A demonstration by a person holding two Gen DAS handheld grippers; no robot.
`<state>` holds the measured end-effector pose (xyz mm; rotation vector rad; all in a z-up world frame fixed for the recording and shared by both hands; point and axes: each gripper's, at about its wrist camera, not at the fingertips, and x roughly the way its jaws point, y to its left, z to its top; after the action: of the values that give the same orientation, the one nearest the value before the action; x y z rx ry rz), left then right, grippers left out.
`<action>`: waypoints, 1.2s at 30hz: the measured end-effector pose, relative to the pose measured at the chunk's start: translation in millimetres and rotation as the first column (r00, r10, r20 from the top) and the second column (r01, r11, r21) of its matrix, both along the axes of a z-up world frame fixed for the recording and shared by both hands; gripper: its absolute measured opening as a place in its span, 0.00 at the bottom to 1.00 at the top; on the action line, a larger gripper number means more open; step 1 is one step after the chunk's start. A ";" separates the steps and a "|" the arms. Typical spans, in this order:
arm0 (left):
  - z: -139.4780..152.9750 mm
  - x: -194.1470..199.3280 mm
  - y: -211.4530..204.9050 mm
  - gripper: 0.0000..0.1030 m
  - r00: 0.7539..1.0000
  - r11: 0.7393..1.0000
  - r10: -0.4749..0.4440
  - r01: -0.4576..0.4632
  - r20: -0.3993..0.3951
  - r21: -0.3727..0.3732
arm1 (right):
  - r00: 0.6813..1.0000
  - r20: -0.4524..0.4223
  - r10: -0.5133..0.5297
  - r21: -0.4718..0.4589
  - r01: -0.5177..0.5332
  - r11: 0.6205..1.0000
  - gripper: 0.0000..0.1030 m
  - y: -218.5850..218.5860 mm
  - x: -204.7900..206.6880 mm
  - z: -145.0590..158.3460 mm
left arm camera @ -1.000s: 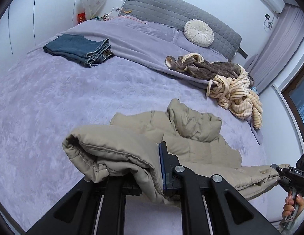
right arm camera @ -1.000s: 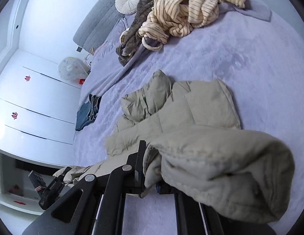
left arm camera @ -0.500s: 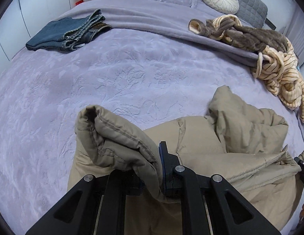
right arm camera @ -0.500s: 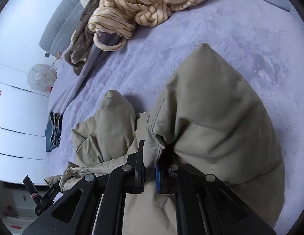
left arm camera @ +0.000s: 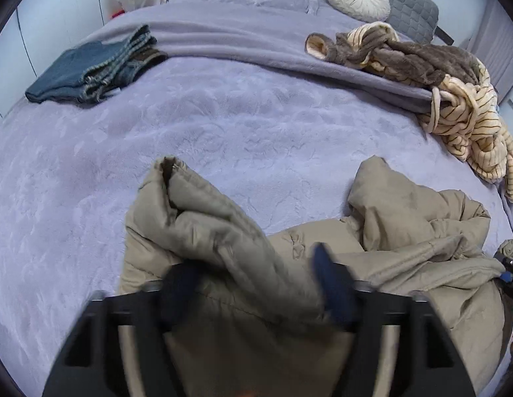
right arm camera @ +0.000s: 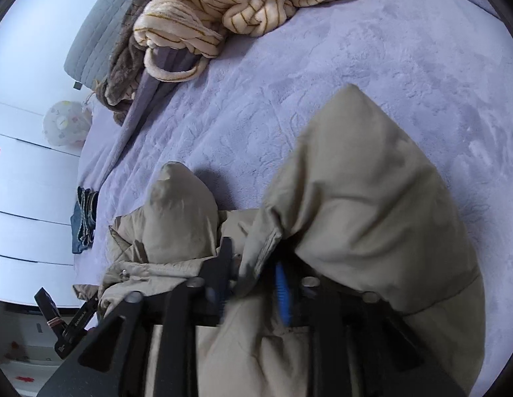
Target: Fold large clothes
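Here, puffy quilted beige jacket (left arm camera: 243,231)

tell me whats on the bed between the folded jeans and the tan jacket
Nothing: in the left wrist view, only bare purple blanket separates the folded jeans from the tan jacket.

Jacket (left arm camera: 405,231) lies on bed (left arm camera: 223,125); jeans (left arm camera: 91,69) far left behind.

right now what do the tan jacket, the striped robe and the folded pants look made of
Tan jacket: likely matte woven shell with padding; puffy, stitched quilting. Striped robe: probably plush fleece; fuzzy, thick, soft folds. Folded pants: looks like blue denim; frayed hem, visible seams.
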<state>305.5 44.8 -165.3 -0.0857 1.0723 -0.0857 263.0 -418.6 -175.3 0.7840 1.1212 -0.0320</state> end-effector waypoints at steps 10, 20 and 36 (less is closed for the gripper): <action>13.3 -21.0 -37.5 0.40 0.979 0.980 -0.199 0.199 0.033 0.013 | 0.974 0.021 0.225 -0.153 -0.219 0.964 0.09 62.3 -14.1 22.4; -43.1 14.2 -53.2 0.38 0.993 0.991 -0.119 0.119 -0.009 0.068 | 0.982 -0.011 0.190 -0.156 -0.189 0.969 0.00 58.1 30.7 -30.7; -60.0 30.4 9.8 0.44 0.998 0.975 0.047 -0.036 -0.045 0.221 | 0.992 -0.089 -0.087 -0.208 0.067 0.976 0.04 -37.4 -6.4 -39.8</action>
<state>335.9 54.6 -225.3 0.0903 1.1233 0.0733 256.6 -456.0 -215.1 0.6464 1.1583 -0.2501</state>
